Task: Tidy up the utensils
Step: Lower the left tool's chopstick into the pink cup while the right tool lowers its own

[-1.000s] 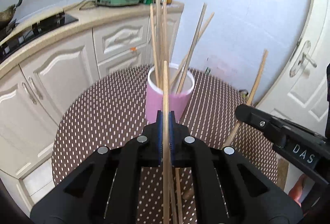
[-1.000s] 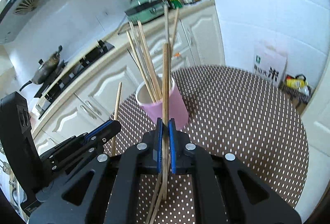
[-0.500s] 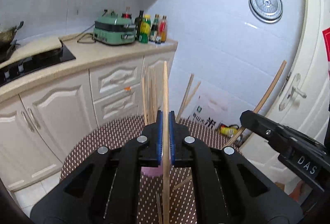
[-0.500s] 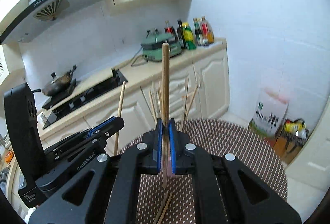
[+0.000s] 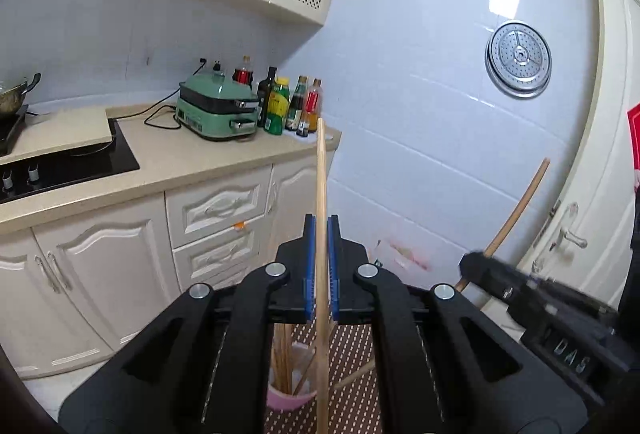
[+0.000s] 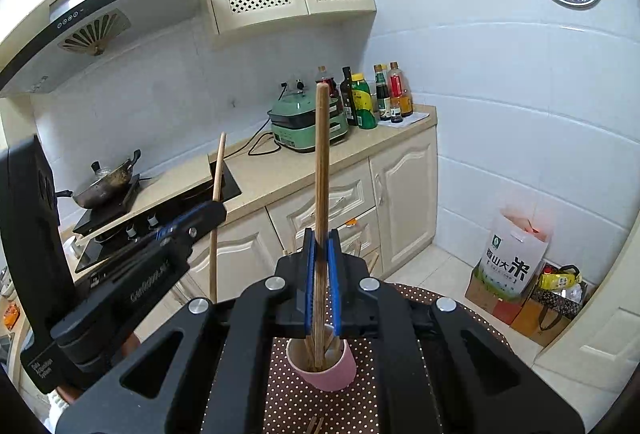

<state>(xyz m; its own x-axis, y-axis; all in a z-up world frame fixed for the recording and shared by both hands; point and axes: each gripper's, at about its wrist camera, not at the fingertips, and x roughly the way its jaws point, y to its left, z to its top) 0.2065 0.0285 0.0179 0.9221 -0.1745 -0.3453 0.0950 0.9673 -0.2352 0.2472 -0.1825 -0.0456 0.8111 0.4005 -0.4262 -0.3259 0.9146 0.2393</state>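
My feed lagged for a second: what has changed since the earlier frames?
Both claws rose, each lifting its chopstick, so the pink cup now sits low under them. The left claw stays shut on its chopstick, the right claw on its own. The cup has not moved.

Left gripper (image 5: 321, 266), right gripper (image 6: 321, 274): jaws clamped.

Both cams sat just behind their own black two-finger jaws, looking fwd and slightly down. Left-wrist cam faced the cream kitchen counter (image 5: 224, 170) and white tiled wall. Right-wrist cam, set further right, faced the same counter (image 6: 280, 170). Both views shared the mint-green electric cooker (image 5: 218, 112) (image 6: 306, 128) and the pink cylindrical cup (image 5: 286, 398) (image 6: 324, 366) close below.
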